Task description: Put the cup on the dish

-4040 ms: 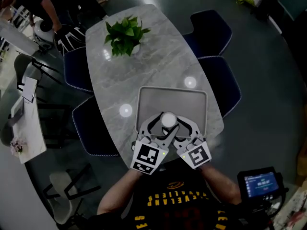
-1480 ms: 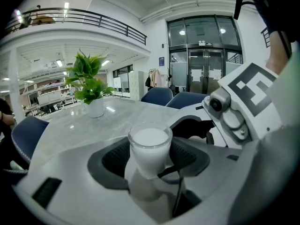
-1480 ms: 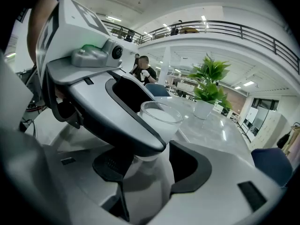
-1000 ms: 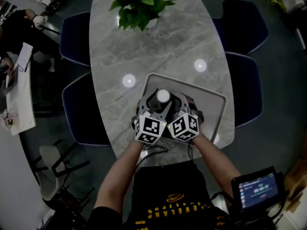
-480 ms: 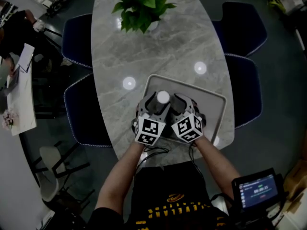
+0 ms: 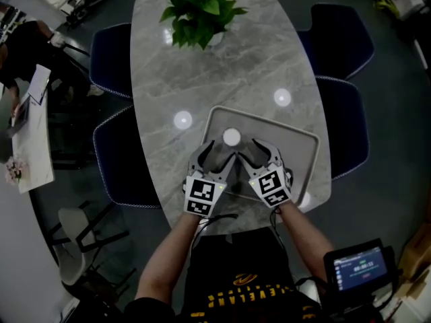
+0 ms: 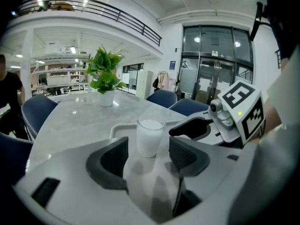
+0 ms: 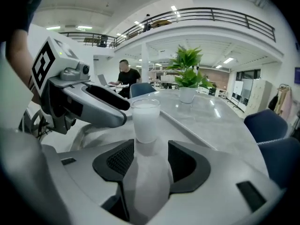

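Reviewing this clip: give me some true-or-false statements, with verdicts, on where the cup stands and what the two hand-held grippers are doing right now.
1. The cup stands upright on the tray. True.
2. The left hand-held gripper is shut on the cup. False: its jaws stand apart, and the cup stands just beyond them, untouched.
3. The right hand-held gripper is open. True.
4. The potted plant stands on the tray. False: it stands at the far end of the table, well apart from the tray.
5. The cup is filled with something white. True.
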The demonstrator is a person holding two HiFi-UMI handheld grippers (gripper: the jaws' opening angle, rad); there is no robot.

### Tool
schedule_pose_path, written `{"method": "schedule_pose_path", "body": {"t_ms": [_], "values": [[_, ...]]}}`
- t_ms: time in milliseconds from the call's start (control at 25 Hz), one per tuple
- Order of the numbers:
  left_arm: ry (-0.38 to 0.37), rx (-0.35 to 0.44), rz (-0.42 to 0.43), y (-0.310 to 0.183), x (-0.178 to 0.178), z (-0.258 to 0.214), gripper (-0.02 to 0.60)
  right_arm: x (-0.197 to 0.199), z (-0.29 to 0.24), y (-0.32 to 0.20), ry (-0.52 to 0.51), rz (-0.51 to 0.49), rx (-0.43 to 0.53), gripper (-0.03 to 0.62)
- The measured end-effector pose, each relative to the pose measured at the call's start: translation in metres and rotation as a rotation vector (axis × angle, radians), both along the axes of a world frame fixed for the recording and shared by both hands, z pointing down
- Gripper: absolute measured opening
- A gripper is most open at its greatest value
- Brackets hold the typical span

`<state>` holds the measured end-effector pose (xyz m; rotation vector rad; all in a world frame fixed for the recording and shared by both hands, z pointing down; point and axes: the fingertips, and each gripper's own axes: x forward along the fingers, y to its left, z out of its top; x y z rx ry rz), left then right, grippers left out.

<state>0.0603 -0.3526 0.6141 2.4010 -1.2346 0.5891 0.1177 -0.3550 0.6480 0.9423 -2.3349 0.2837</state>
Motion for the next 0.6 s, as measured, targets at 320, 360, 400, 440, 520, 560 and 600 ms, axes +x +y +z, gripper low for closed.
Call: {"method": "schedule_pose_path", "body": {"t_ms": [320, 360, 400, 440, 520, 560, 600], "values": [[0.098, -0.021, -0.051, 0.030, -0.015, -0.026, 0.264, 0.026, -0.029, 0.003, -0.202, 0.202, -0.041, 0.229], [0.088, -0.037, -0.046, 0.033, -0.015, -0.024, 0.264, 0.030, -0.032, 0.003, -0.221, 0.216, -0.043, 0.229], [0.079, -0.059, -0.039, 0.036, -0.015, -0.021, 0.264, 0.034, -0.035, 0.003, -0.238, 0.229, -0.044, 0.229], [0.073, -0.080, -0.029, 0.039, -0.013, -0.018, 0.264, 0.037, -0.037, 0.003, -0.254, 0.239, -0.046, 0.229], [0.069, -0.102, -0.001, 0.043, -0.008, -0.015, 0.264, 0.041, -0.039, 0.007, -0.278, 0.254, -0.054, 0.229], [0.068, -0.103, 0.014, 0.044, -0.004, -0.014, 0.264, 0.042, -0.039, 0.010, -0.290, 0.257, -0.061, 0.228], [0.070, -0.103, 0.028, 0.045, -0.001, -0.015, 0.264, 0.042, -0.039, 0.015, -0.304, 0.256, -0.069, 0.227]]}}
